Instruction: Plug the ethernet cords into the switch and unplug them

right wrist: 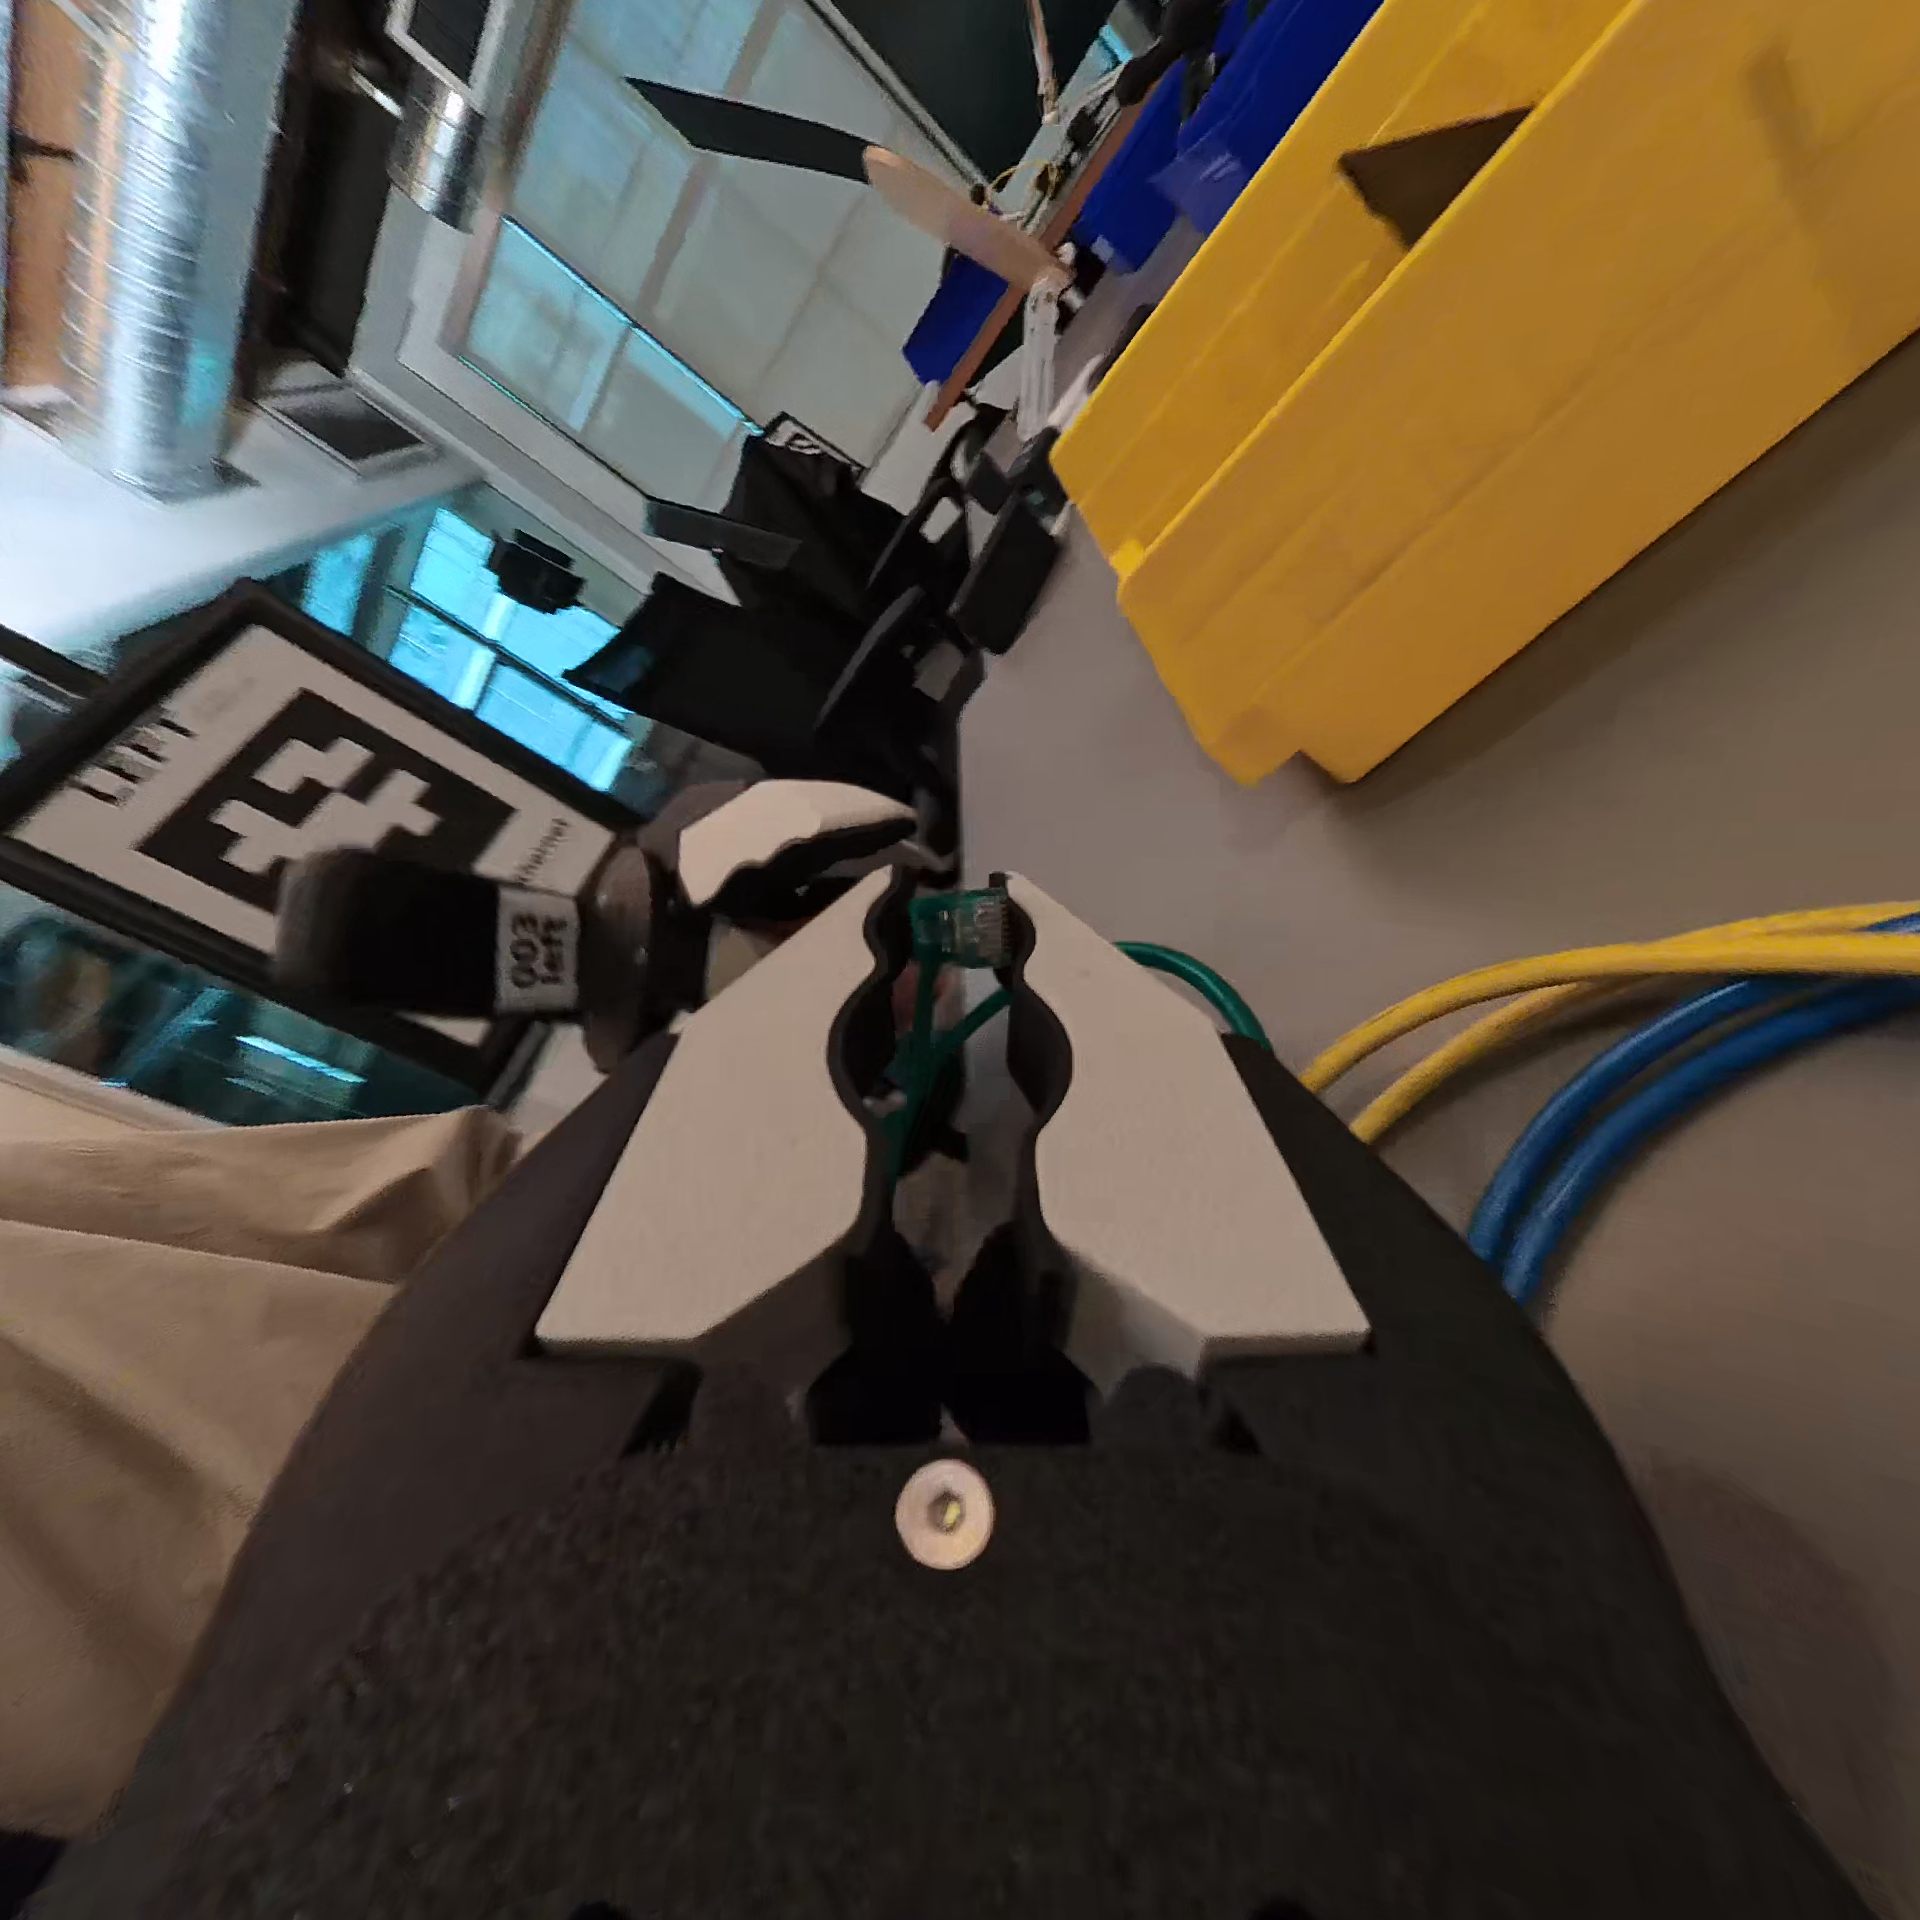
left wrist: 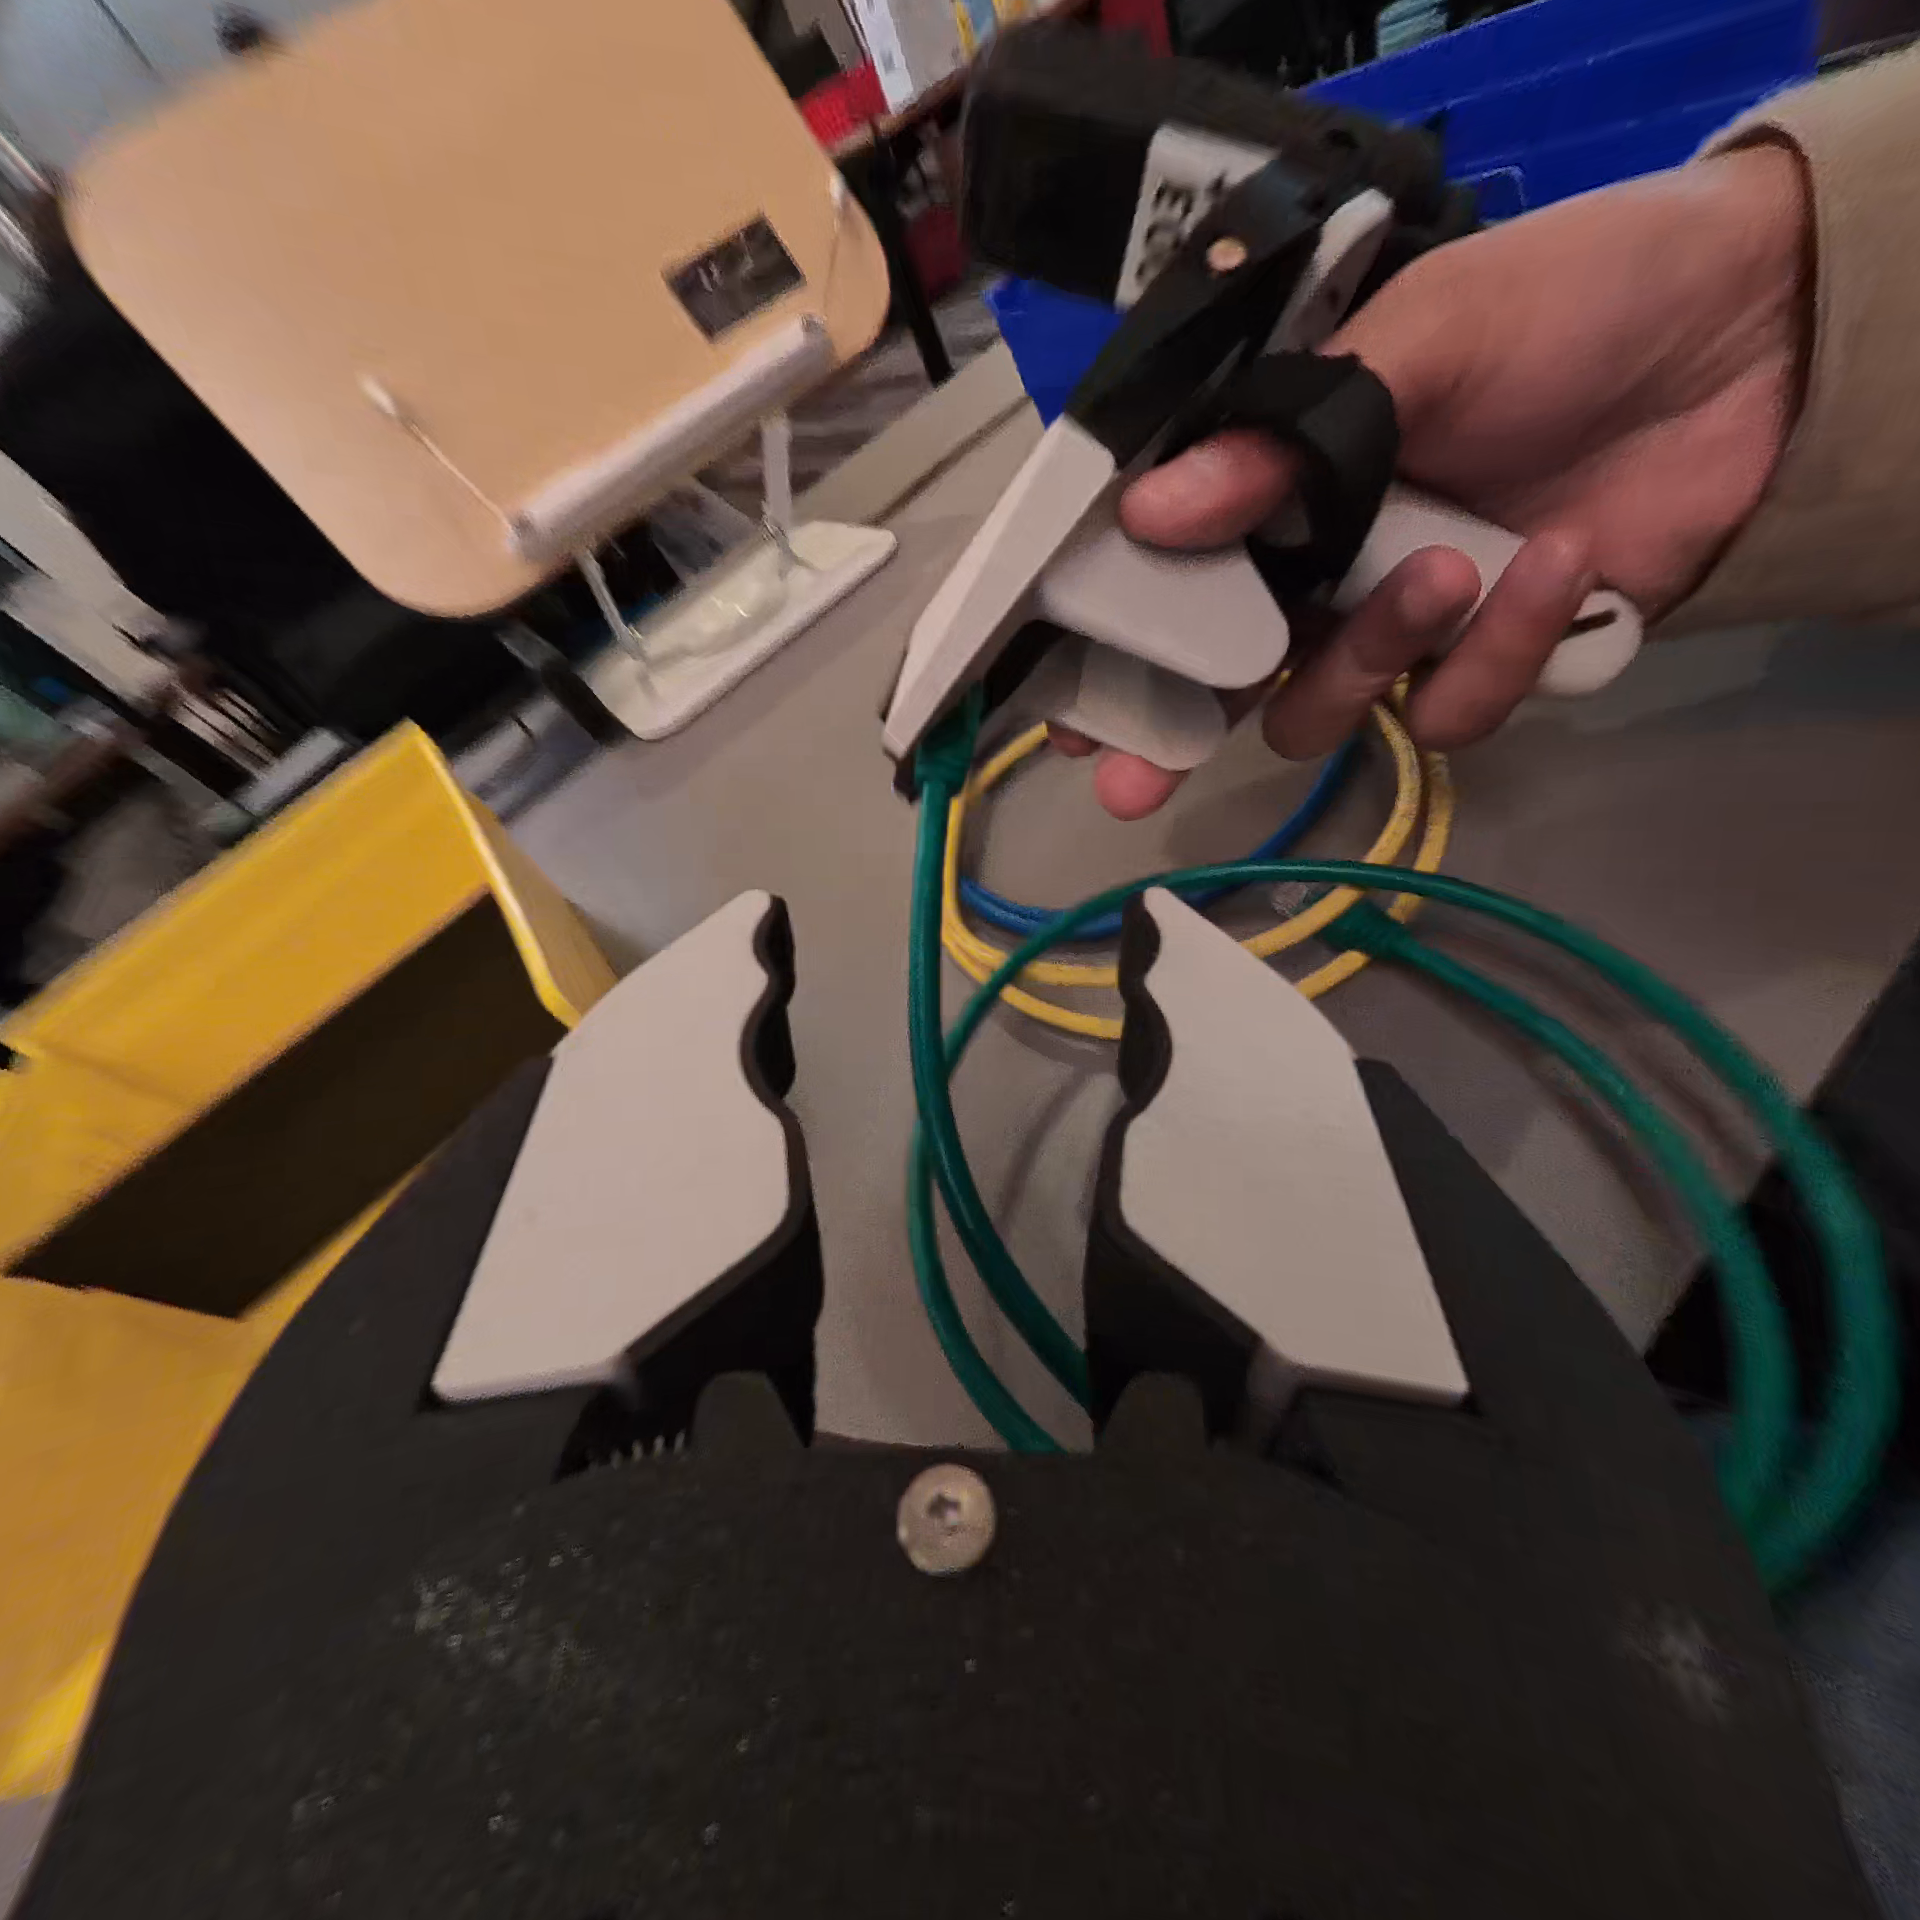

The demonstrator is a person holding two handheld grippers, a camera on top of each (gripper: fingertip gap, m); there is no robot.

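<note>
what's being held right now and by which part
The right gripper is shut on the green ethernet cord, pinching its plug end between the fingertips. The left gripper is open and holds nothing; the green cord just runs between its fingers.

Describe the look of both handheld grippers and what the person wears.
Both the left gripper and the right gripper have pale grey fingers with wavy black inner pads on rough black bodies with a silver screw. A black strap crosses the right hand; the sleeve is beige.
</note>
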